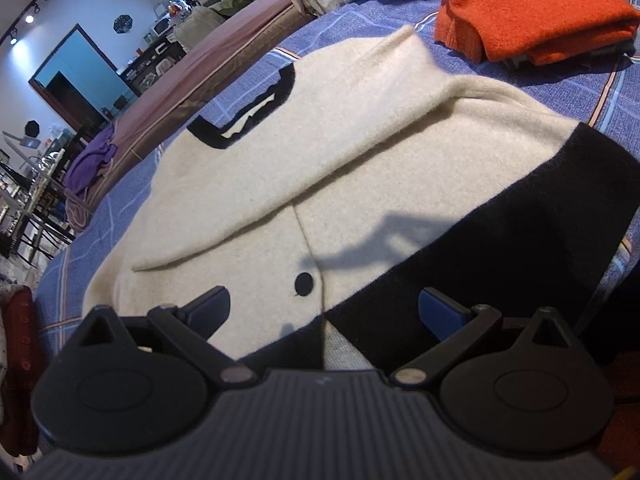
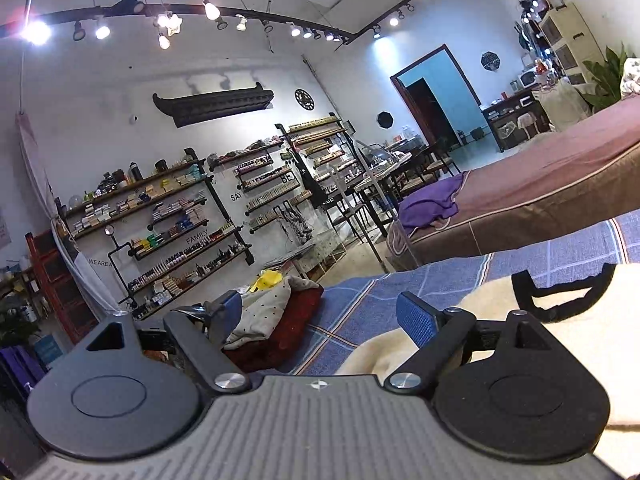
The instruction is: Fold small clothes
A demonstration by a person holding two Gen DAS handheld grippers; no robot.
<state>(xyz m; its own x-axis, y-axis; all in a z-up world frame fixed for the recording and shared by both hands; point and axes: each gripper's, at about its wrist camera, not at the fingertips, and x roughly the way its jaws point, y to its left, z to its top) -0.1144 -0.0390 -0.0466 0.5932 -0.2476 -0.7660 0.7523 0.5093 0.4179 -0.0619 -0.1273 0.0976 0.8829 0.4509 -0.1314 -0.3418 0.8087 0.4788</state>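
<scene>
A cream knit cardigan (image 1: 320, 152) with black trim, a black hem band and a black button (image 1: 304, 283) lies spread on the blue checked cloth (image 1: 256, 72), one sleeve folded across its front. My left gripper (image 1: 324, 312) hovers just above the hem, jaws wide apart, nothing between them. In the right wrist view my right gripper (image 2: 320, 312) is open and points almost level across the room. Nothing is between its blue pads (image 2: 416, 320). The cardigan (image 2: 500, 308), with its black-edged neckline (image 2: 560, 292), lies below and to its right.
A folded orange sweater (image 1: 536, 12) sits on other folded clothes at the far right of the cloth. A brown mattress (image 2: 540, 196) with a purple garment (image 2: 432, 200) lies beyond. A pile of clothes (image 2: 280, 320) sits past the table edge. Shelves (image 2: 180, 220) line the far wall.
</scene>
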